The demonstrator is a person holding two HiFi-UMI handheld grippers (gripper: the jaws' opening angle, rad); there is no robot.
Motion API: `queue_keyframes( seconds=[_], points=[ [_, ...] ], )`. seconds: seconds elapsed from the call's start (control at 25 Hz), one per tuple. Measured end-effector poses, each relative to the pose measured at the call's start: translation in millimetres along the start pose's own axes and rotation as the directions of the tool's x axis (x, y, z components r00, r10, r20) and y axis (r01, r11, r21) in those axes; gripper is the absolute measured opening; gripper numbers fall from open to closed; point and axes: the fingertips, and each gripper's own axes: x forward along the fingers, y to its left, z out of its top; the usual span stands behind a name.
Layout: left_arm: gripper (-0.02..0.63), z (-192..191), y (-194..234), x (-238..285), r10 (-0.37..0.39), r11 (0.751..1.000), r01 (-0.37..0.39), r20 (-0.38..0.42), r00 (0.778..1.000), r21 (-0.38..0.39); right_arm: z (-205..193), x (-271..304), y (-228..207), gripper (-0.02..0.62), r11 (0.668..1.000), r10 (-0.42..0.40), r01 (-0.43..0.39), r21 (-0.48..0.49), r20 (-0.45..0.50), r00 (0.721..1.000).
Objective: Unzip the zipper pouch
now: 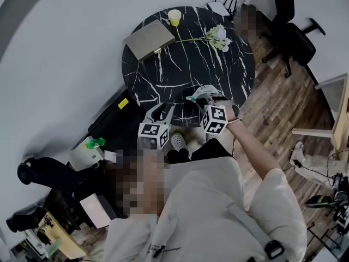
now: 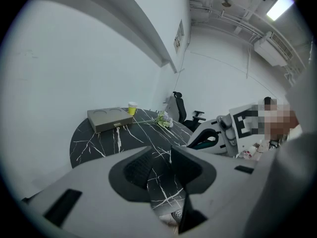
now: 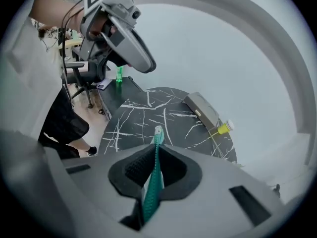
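Note:
My right gripper hangs over the near edge of the round black marble table, shut on the zipper pouch. In the right gripper view the pouch's teal zipper tape runs upright between the pads of the right gripper, and its metal end sticks out past the fingertips. My left gripper is to the left of it, open, apart from the pouch. In the left gripper view nothing lies between the jaws of the left gripper, and the teal pouch shows to the right.
At the table's far side lie a flat grey box, a yellow cup and a bunch of flowers. A black office chair stands beyond. A low black cabinet with a green bottle is at the left.

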Motion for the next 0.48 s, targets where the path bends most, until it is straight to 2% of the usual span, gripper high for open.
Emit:
queue_keyframes(
  seconds=[0.28,0.48],
  points=[
    [0.127,19.4,-32.6,10.1,-0.043,0.999,0.043,0.01,0.999,0.033,-8.9,-32.7,-19.1,0.028,0.994,0.064,-0.073,0.087,0.106,0.992],
    [0.129,33.1,-60.9,18.0,-0.069,0.996,0.068,0.023,0.997,0.056,-12.0,-62.6,-27.6,0.028,0.973,0.138,-0.173,0.154,0.213,0.967]
  ],
)
